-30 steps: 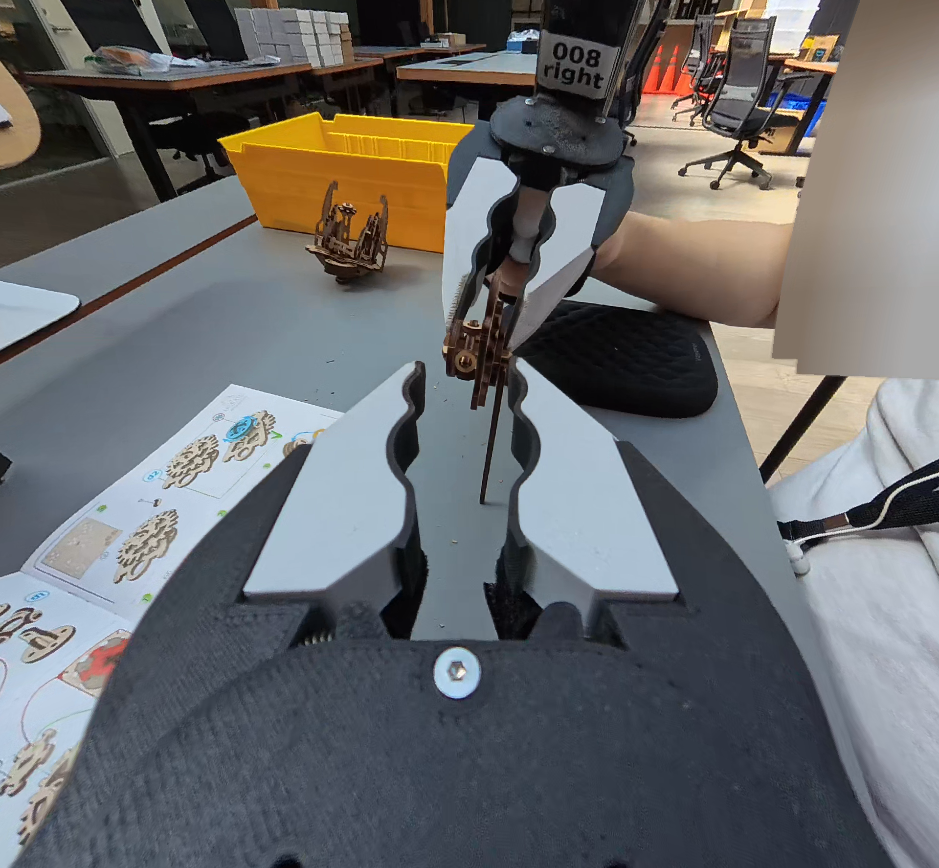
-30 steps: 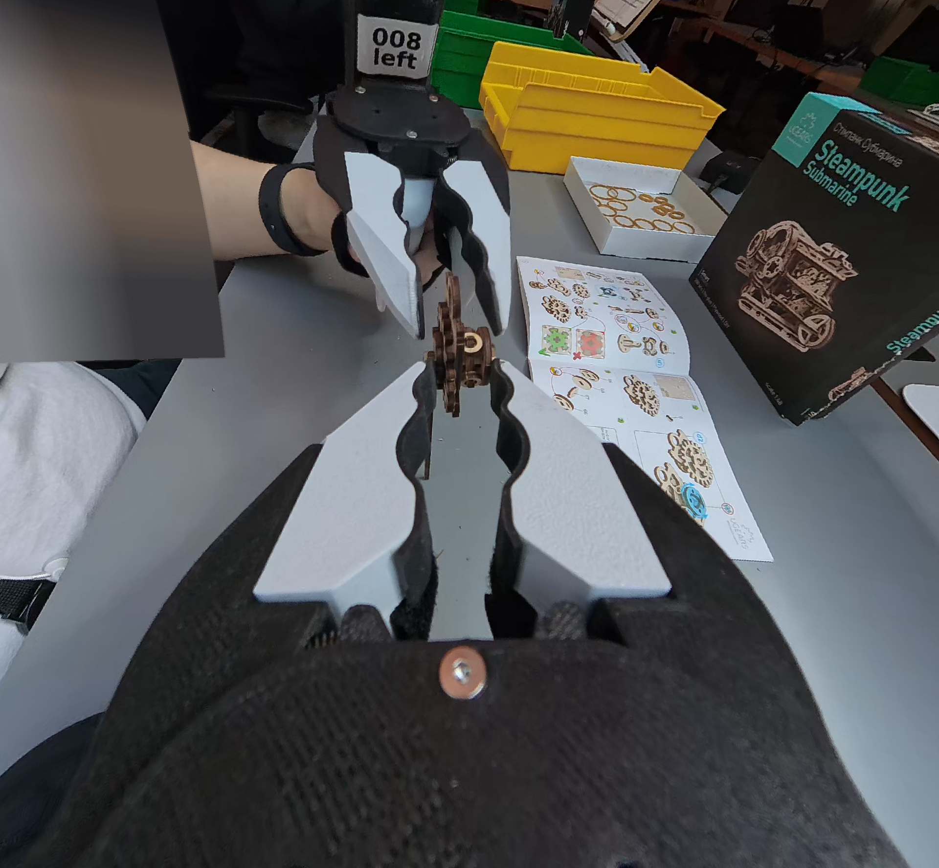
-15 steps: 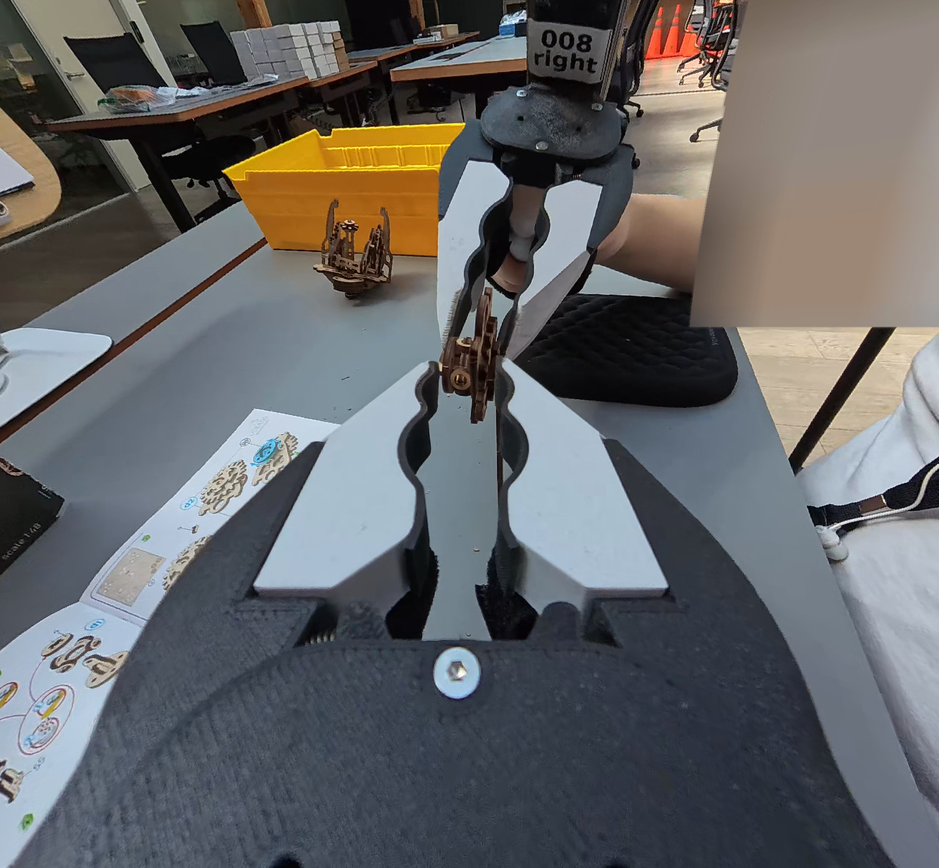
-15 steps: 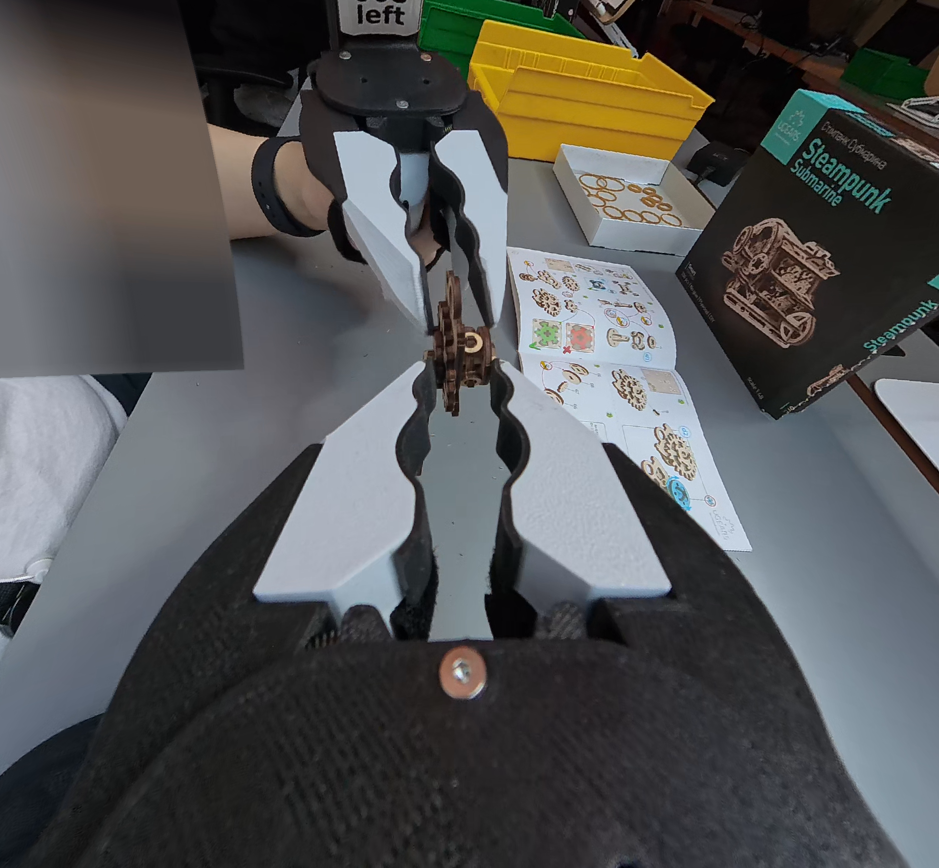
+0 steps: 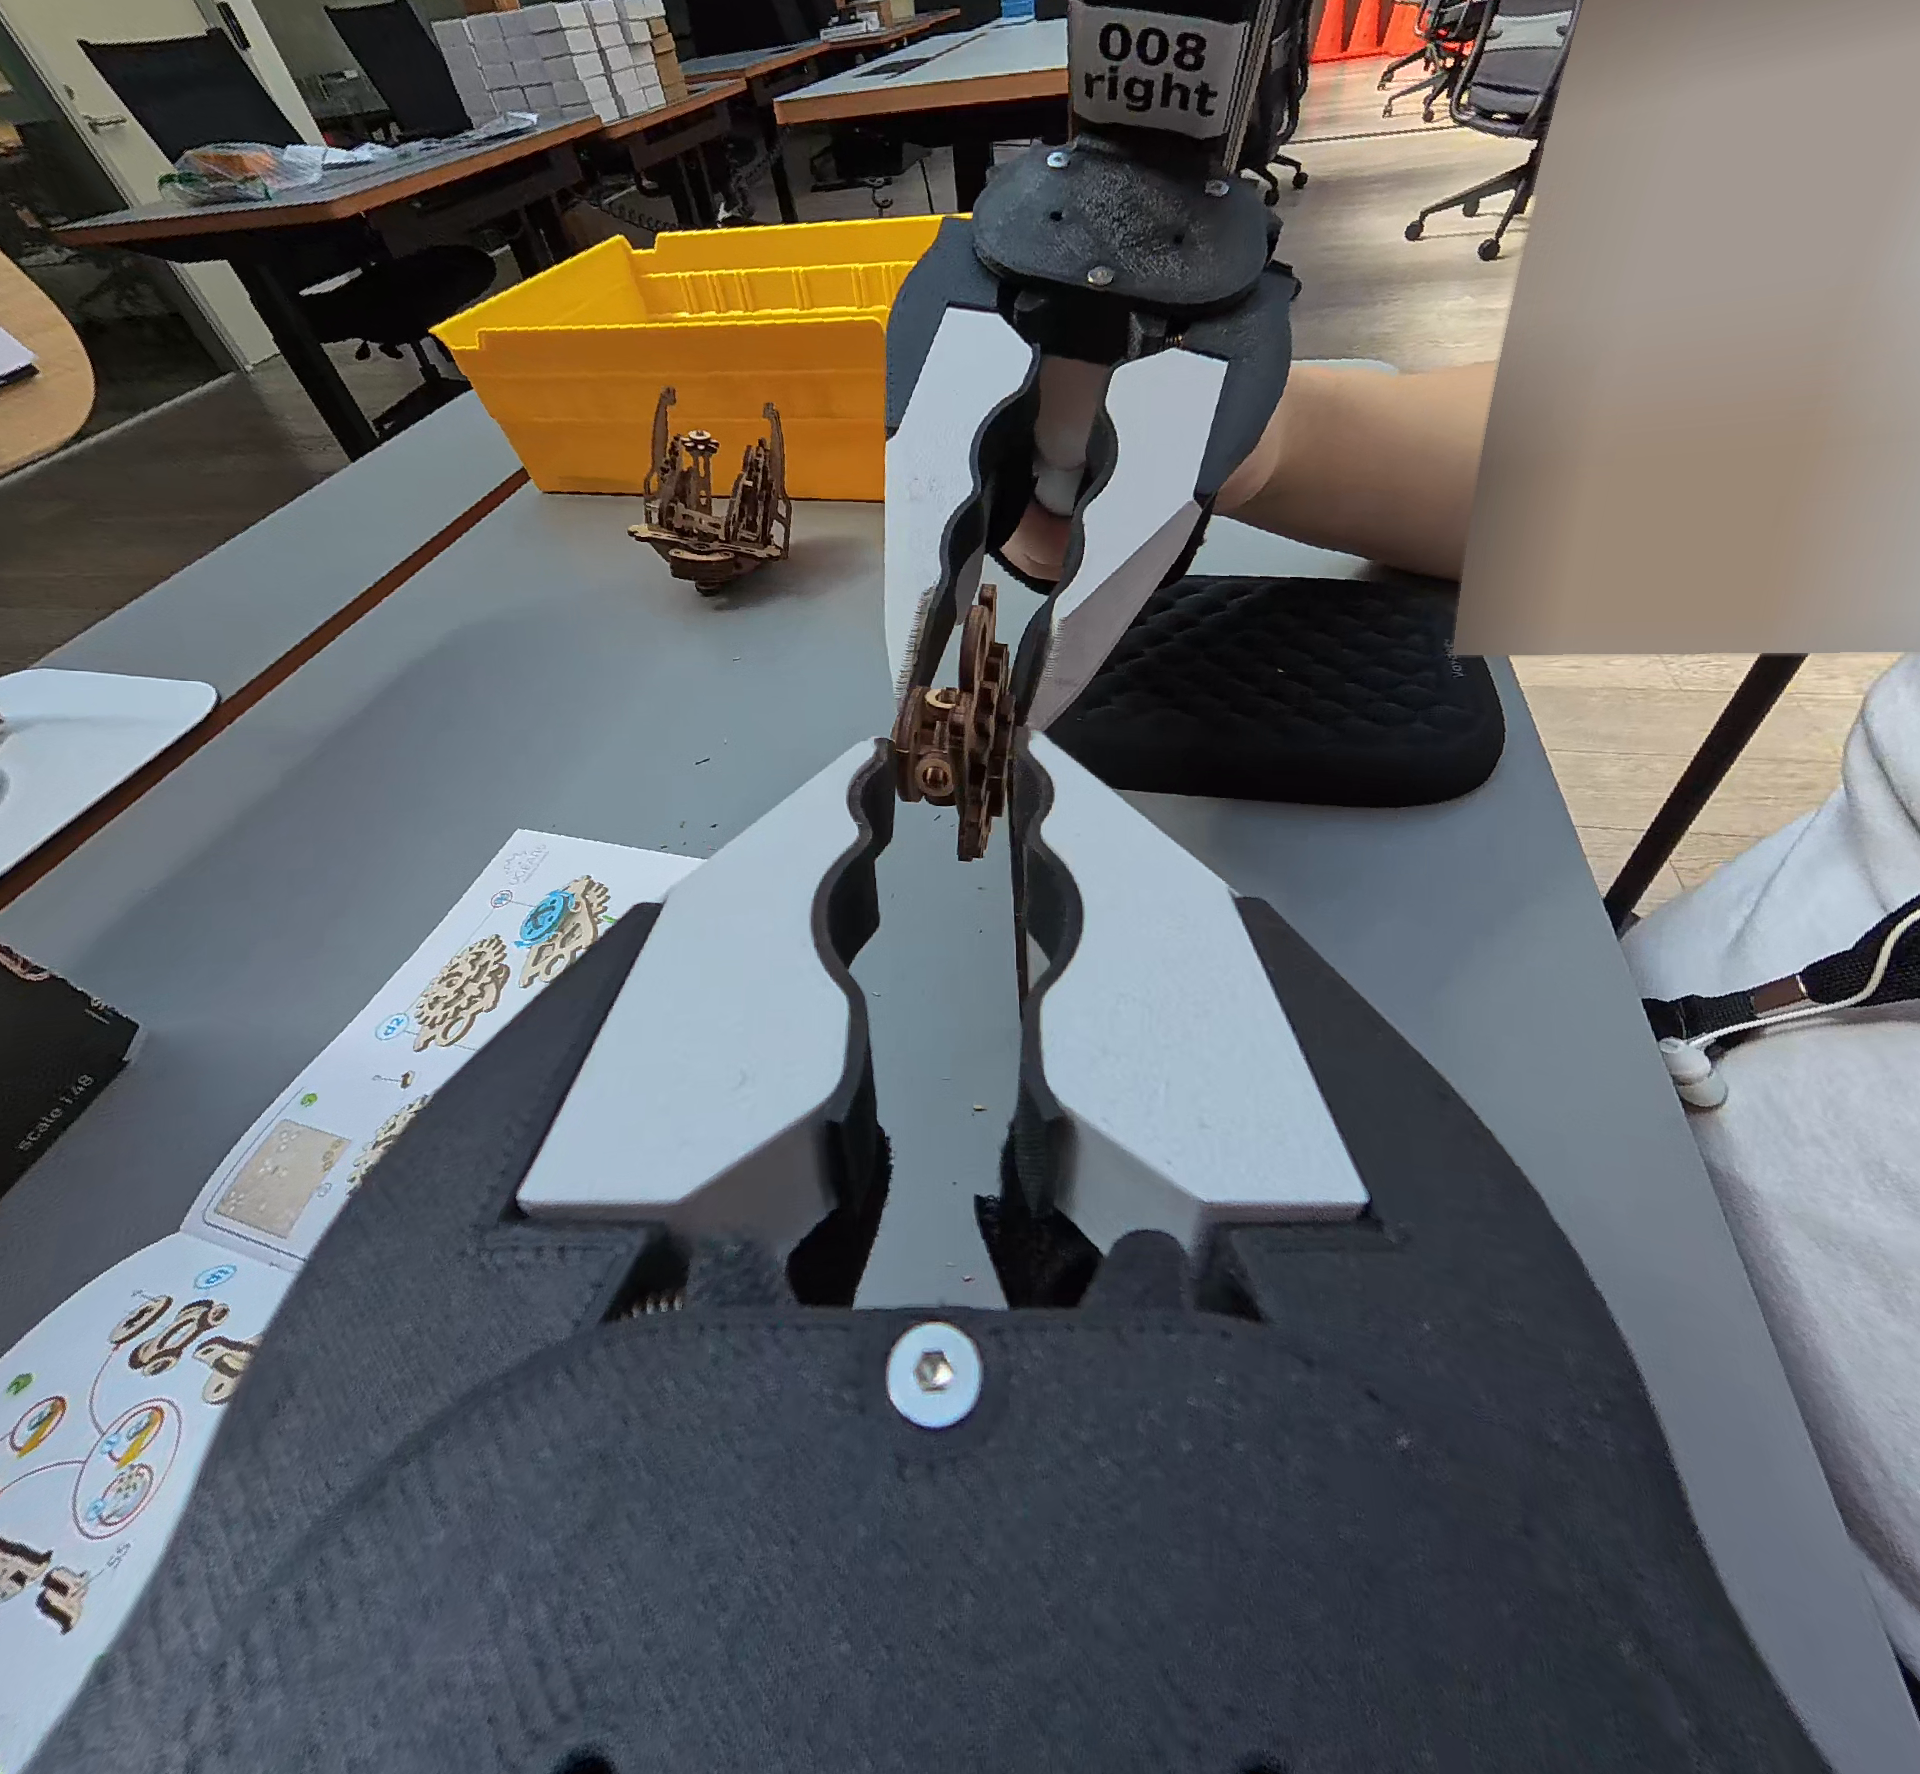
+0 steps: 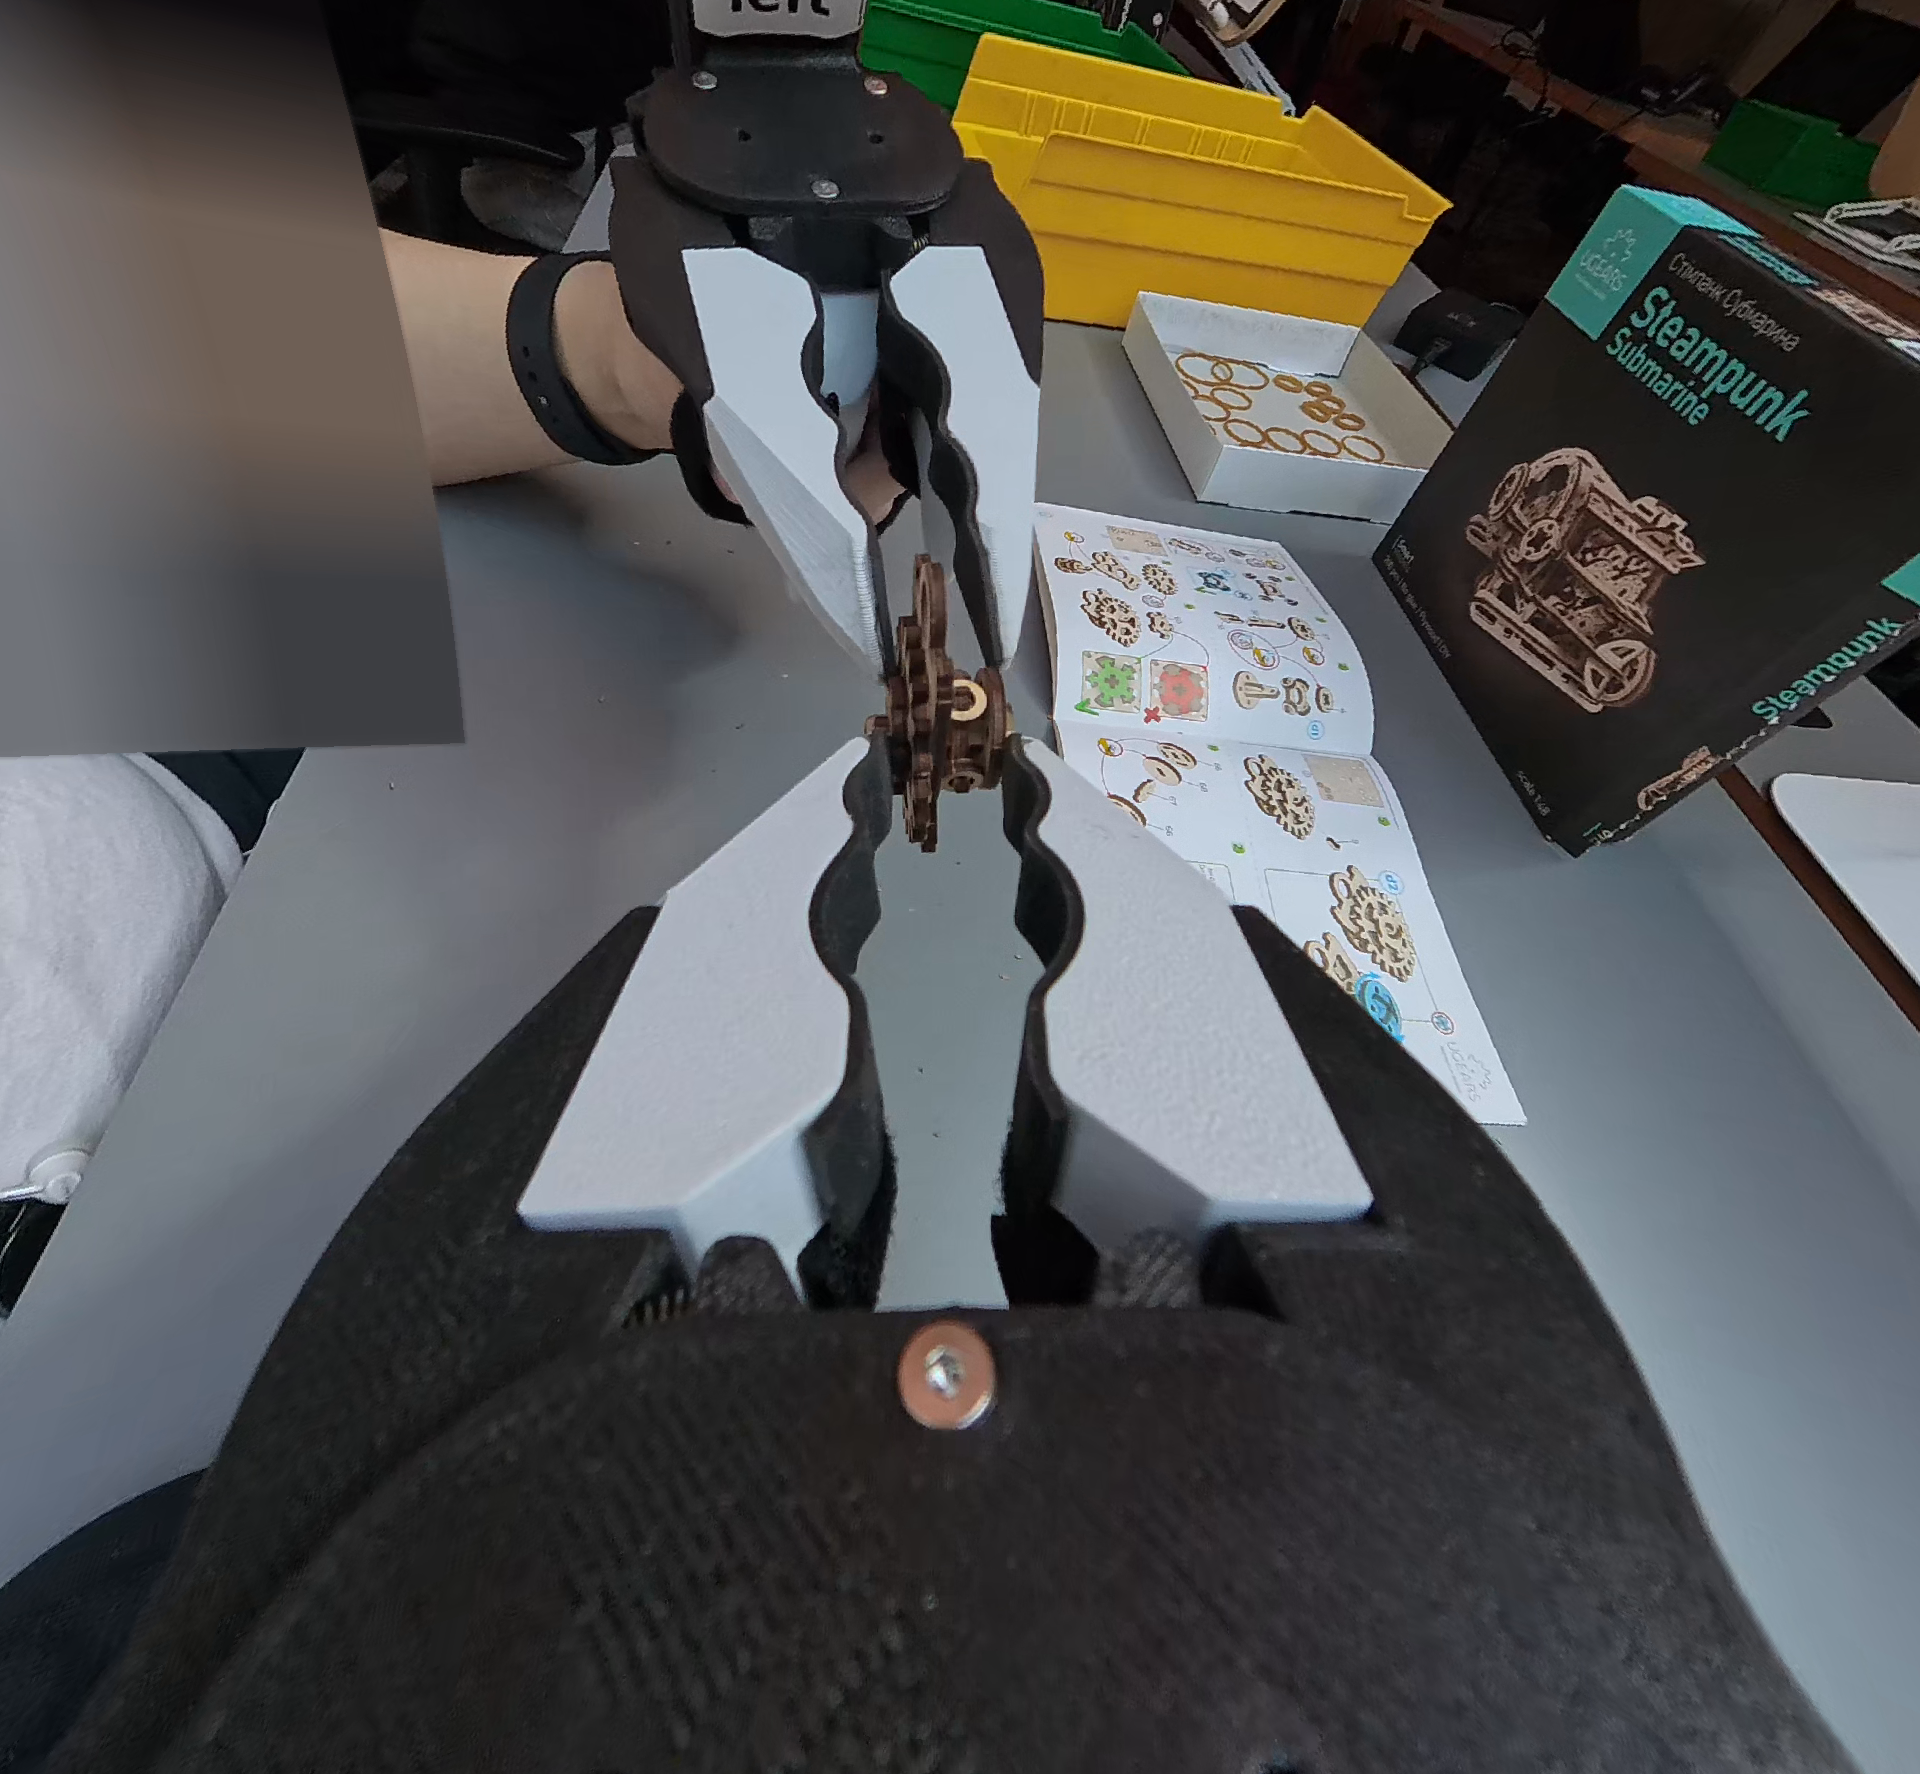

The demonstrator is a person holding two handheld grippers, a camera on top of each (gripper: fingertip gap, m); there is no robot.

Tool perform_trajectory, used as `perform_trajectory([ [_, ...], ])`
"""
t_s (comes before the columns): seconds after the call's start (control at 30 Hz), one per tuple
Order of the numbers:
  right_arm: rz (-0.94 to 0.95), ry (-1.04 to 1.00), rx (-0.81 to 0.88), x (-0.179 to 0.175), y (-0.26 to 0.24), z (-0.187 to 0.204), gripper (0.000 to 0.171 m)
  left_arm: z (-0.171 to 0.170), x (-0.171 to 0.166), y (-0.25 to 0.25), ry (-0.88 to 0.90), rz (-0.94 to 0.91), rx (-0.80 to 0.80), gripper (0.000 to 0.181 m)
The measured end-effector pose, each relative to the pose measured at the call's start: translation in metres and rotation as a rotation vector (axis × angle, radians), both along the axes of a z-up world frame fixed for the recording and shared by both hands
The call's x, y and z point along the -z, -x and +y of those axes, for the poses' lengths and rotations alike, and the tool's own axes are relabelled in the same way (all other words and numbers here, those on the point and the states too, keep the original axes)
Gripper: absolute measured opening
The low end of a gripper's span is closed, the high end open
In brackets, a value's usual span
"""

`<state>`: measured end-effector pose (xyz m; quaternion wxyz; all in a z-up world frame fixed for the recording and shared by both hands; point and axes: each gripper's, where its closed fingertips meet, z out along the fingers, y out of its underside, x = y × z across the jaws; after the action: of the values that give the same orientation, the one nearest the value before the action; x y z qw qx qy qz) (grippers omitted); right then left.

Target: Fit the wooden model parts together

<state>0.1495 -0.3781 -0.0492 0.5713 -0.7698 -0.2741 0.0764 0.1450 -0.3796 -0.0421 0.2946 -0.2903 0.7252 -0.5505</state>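
Observation:
A small dark wooden gear assembly [image 5: 940, 737] is held in the air between both grippers, which point at each other above the grey table [image 5: 468, 685]. My left gripper [image 5: 956, 763] is shut on its hub from below. A thin wooden rod [image 5: 1018, 903] runs down along the inner pad of its right finger. My right gripper [image 5: 971, 675] comes from the far side and grips the same piece. In the right wrist view my right gripper [image 6: 945, 753] is shut on the gear assembly [image 6: 935, 727], and the left gripper [image 6: 930, 654] pinches the gear's upper edge.
A partly built wooden model [image 5: 712, 503] stands by a yellow bin [image 5: 675, 342]. A black padded mat [image 5: 1278, 696] lies behind the grippers. An open instruction booklet [image 6: 1247, 748], a black model box [image 6: 1662, 529] and a white tray [image 6: 1299, 493] of wooden rings lie alongside. My two grippers' fingertips are within a few centimetres of each other.
My left gripper has narrowed and moved forward onto the gear assembly. The hanging rod now lies between its fingers. The right gripper kept its hold.

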Motion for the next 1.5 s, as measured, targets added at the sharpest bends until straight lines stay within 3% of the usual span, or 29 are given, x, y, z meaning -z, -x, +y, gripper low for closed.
perform_trajectory([
  [0.47, 0.046, 0.021, -0.018, -0.002, -0.001, -0.001, 0.021, 0.0, 0.007, -0.003, -0.037, 0.017, -0.001, 0.02],
  [0.6, 0.045, 0.021, -0.02, -0.013, -0.003, -0.002, 0.028, 0.003, 0.007, -0.004, -0.049, 0.01, -0.018, 0.02],
  [0.77, -0.092, 0.152, -0.004, -0.009, -0.005, 0.001, 0.039, 0.003, 0.007, -0.005, -0.05, 0.018, -0.02, 0.02],
  [0.93, -0.09, 0.217, -0.054, -0.016, 0.004, 0.007, 0.033, 0.002, 0.007, -0.004, -0.056, 0.021, -0.02, 0.02],
  [1.07, -0.197, 0.287, -0.07, -0.01, 0.003, 0.007, 0.021, 0.003, 0.008, -0.003, -0.06, 0.023, -0.023, 0.02],
  [1.5, -0.364, 0.47, -0.085, -0.004, 0.005, 0.008, 0.02, 0.002, 0.009, -0.003, -0.086, 0.026, -0.019, 0.02],
])
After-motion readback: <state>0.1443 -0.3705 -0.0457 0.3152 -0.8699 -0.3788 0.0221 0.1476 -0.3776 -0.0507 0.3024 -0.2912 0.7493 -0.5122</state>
